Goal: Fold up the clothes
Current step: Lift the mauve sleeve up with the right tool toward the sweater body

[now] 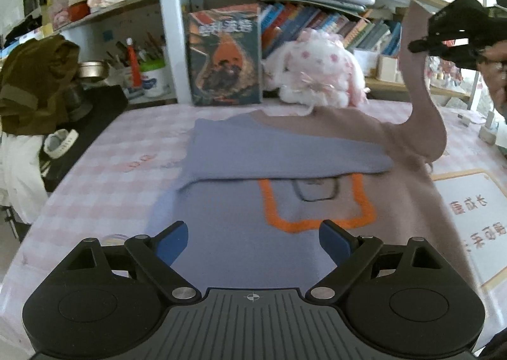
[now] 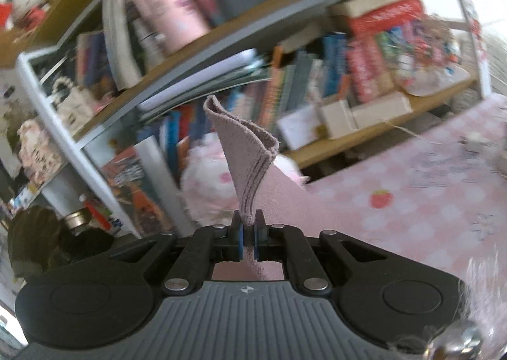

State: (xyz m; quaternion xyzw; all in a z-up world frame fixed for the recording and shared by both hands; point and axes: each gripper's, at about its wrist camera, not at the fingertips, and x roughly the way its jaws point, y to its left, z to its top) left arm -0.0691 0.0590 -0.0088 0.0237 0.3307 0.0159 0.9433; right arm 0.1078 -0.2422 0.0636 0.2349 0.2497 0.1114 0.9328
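A sweater [image 1: 240, 226], blue-grey on the left and dusty pink on the right, lies flat on the pink checked tablecloth [image 1: 104, 163]. It has an orange outline on the chest. Its blue sleeve [image 1: 279, 150] is folded across the body. My left gripper [image 1: 252, 241] is open and empty, low over the sweater's near part. My right gripper [image 2: 249, 234] is shut on the pink sleeve cuff [image 2: 250, 157] and holds it up in the air. In the left wrist view the right gripper [image 1: 443, 42] shows at the upper right with the pink sleeve [image 1: 421, 96] hanging from it.
A white and pink plush rabbit [image 1: 320, 74] and an upright book [image 1: 225, 55] stand at the table's far edge below crowded shelves. A brown garment [image 1: 35, 87] hangs at left. A white printed card [image 1: 475, 217] lies at right. Small white objects [image 1: 484, 125] lie far right.
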